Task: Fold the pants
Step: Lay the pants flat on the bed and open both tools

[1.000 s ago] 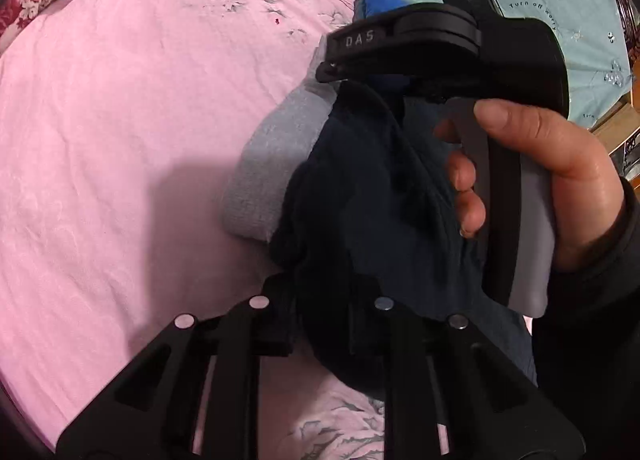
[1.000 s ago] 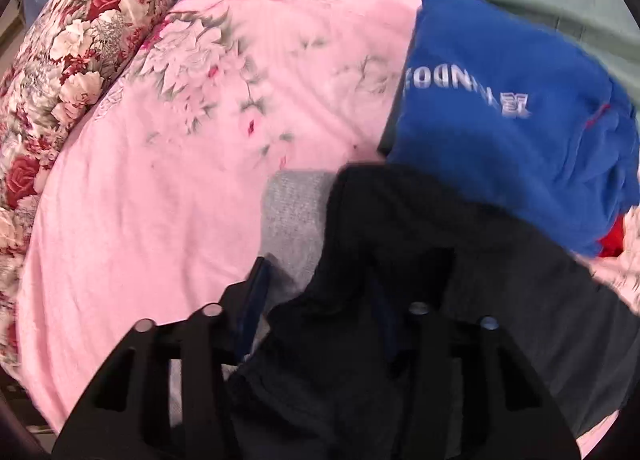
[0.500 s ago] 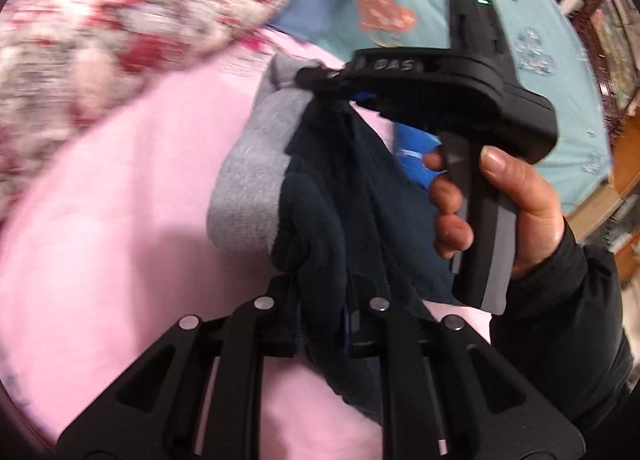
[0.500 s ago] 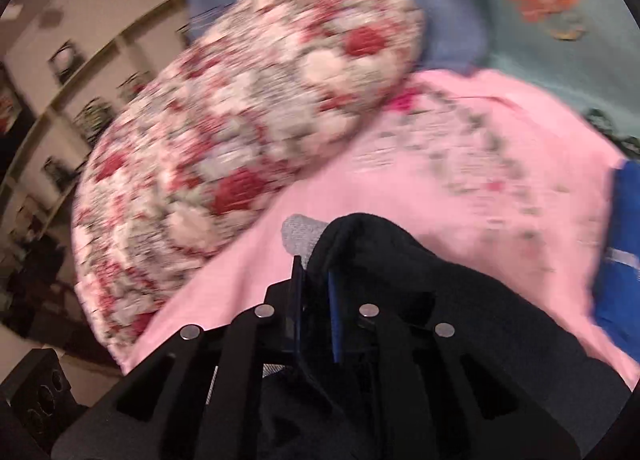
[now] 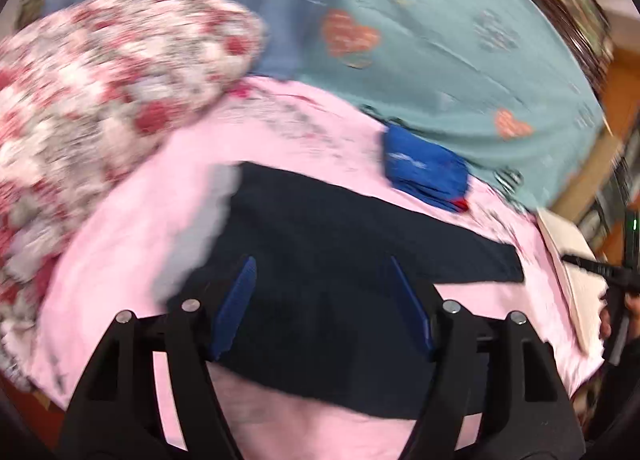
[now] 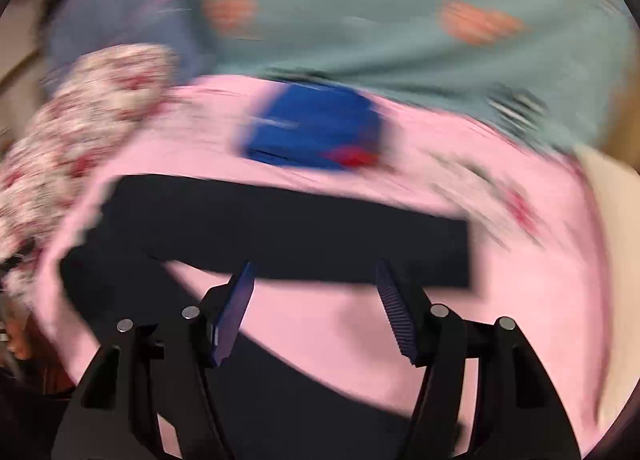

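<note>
On the pink bed (image 5: 120, 268), in the left wrist view, the dark pants (image 5: 360, 227) lie flat under and beyond the left gripper (image 5: 320, 276), whose jaws are opening with no cloth pinched. A blue garment (image 5: 424, 171) sits farther off. In the right wrist view, the right gripper (image 6: 314, 276) has its jaws opening, released, just before the pants (image 6: 280, 227).

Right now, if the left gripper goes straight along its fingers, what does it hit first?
Probably the dark pants spread on the pink blanket. The left gripper has its jaws opening with nothing clamped. Depth is blurred, so contact distance is unclear.
</note>
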